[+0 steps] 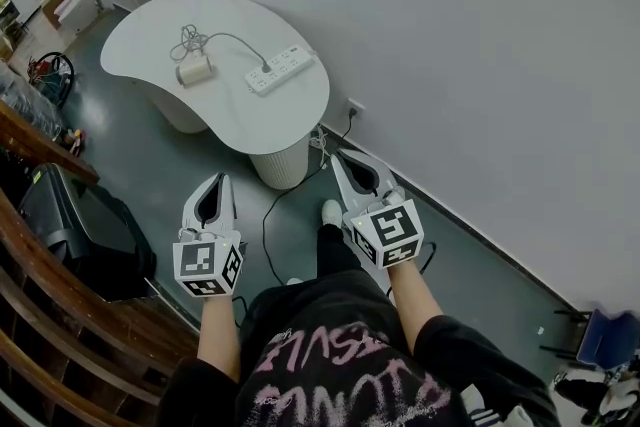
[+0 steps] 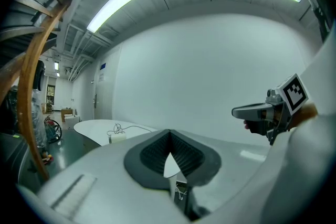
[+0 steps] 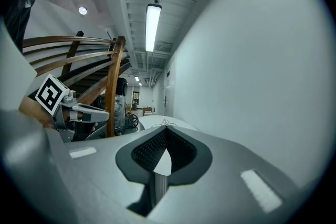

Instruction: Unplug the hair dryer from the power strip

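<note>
Left gripper (image 1: 217,183) and right gripper (image 1: 343,160) hover well short of the desk (image 1: 150,33), fingers pressed together, empty. On the desk, the hair dryer (image 1: 195,70) cord runs into the power strip (image 1: 281,71).

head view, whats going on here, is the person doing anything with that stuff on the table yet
A person stands back from the white table, holding the left gripper and the right gripper out in front, both shut and empty. On the table lies the hair dryer, and its cord runs to a plug seated in the power strip. Neither gripper is near them, so the unplugging has not started.
</note>
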